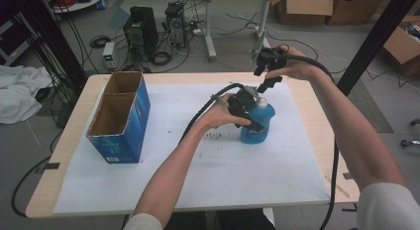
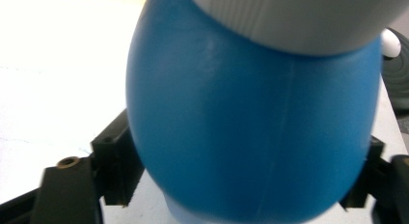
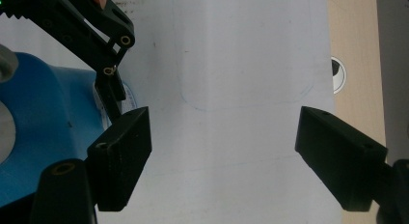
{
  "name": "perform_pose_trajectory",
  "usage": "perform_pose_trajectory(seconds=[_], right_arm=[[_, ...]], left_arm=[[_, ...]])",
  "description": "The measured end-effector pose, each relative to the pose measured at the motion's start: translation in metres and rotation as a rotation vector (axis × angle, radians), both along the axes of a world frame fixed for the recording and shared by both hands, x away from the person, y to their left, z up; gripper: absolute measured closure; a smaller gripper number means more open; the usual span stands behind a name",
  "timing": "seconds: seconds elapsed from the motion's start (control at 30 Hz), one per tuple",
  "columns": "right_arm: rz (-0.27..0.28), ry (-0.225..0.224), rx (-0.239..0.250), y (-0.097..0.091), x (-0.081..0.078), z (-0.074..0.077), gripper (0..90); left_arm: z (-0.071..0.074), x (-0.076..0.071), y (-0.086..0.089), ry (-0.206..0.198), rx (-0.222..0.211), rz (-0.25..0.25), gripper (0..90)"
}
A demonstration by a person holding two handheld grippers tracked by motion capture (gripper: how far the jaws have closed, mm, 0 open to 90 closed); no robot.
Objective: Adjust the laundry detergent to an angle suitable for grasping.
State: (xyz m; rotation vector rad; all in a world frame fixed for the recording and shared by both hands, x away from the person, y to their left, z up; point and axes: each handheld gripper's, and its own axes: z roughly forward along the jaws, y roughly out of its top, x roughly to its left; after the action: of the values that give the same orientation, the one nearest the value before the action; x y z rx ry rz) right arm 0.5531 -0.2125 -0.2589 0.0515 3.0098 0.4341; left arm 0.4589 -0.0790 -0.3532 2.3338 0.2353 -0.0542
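A blue plastic bottle (image 1: 258,127) with a pale cap (image 1: 261,102) stands upright on the white sheet, right of centre. My left gripper (image 1: 246,112) reaches it from the left, and its two black jaws sit against opposite sides of the bottle's round body (image 2: 251,127). My right gripper (image 1: 270,80) hovers just behind and above the cap, pointing down. In the right gripper view its jaws (image 3: 222,151) stand wide apart with only white sheet between them, and the bottle (image 3: 48,122) lies off to the left of them.
An open blue cardboard box (image 1: 121,116) with two compartments stands at the table's left. A white sheet (image 1: 198,175) covers most of the wooden table (image 1: 317,96). A round cable hole (image 3: 339,75) sits in the wood. Computers, cables and cartons lie on the floor beyond.
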Motion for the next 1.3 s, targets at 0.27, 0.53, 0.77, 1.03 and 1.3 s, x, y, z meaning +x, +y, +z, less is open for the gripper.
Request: perform_pose_trajectory(seconds=[0.27, 0.53, 0.77, 1.03, 1.3], right_arm=[[-0.003, -0.007, 0.0, -0.0011, -0.0003, 0.0009, 20.4], [-0.005, -0.008, -0.001, -0.0012, -0.0002, 0.0007, 20.4], [-0.008, -0.007, -0.003, -0.0014, -0.0001, 0.0007, 20.3], [-0.005, -0.01, -0.002, -0.0017, -0.0002, 0.0011, 20.3], [-0.008, -0.008, -0.005, -0.0022, 0.0002, 0.0005, 20.2]], left_arm=[[-0.0031, -0.0003, -0.0023, -0.006, -0.006, -0.004, 28.3], [-0.0047, -0.0001, -0.0031, -0.02, 0.005, -0.009, 32.8], [-0.0059, -0.0003, -0.0027, -0.022, 0.007, -0.001, 35.3], [-0.0072, -0.0001, -0.003, -0.028, -0.003, 0.004, 38.6], [-0.0079, 0.0006, -0.0029, -0.032, -0.009, 0.007, 42.2]])
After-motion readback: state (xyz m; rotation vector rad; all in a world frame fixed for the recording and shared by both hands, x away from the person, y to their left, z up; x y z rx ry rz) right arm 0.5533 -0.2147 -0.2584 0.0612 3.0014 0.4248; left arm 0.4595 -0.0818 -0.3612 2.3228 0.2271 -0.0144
